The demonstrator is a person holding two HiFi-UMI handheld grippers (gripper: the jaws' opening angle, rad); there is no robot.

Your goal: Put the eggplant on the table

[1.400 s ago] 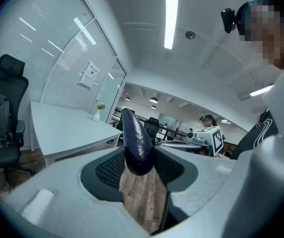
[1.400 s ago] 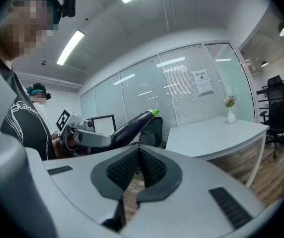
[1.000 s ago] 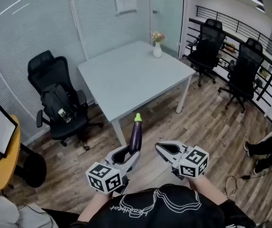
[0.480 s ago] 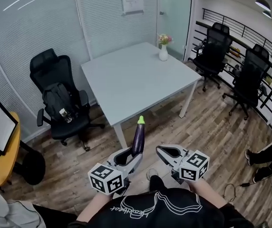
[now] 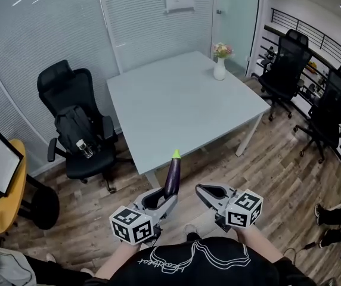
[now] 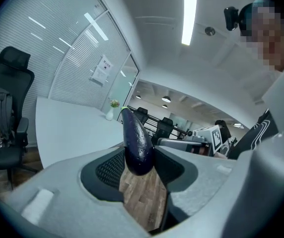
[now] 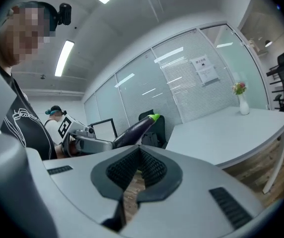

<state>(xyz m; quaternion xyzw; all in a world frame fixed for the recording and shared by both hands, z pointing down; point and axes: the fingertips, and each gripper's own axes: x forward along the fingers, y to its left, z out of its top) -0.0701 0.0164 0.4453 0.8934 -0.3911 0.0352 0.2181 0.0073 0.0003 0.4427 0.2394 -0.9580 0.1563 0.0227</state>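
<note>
Gleaming dark-purple eggplant point(image 5: 171, 177), green-tipped, upright in the left gripper point(image 5: 160, 200)

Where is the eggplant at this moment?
Head view, lower centre: the eggplant sticks up from the left gripper, which clamps it, over the floor, just before the near edge of the table.

The person wears a black T-shirt point(image 5: 197, 262) with short sleeves and a white looping line drawing printed across the chest. The left gripper point(image 5: 166, 196) and the right gripper point(image 5: 201, 190) share one build: smooth pale grey shells curving to rounded tips, lined inside with black ribbed pads point(image 7: 124, 170) (a fine mesh-like grid seen up close). At the back of each sits a white cube point(image 5: 244, 208) bearing black square markers.
</note>
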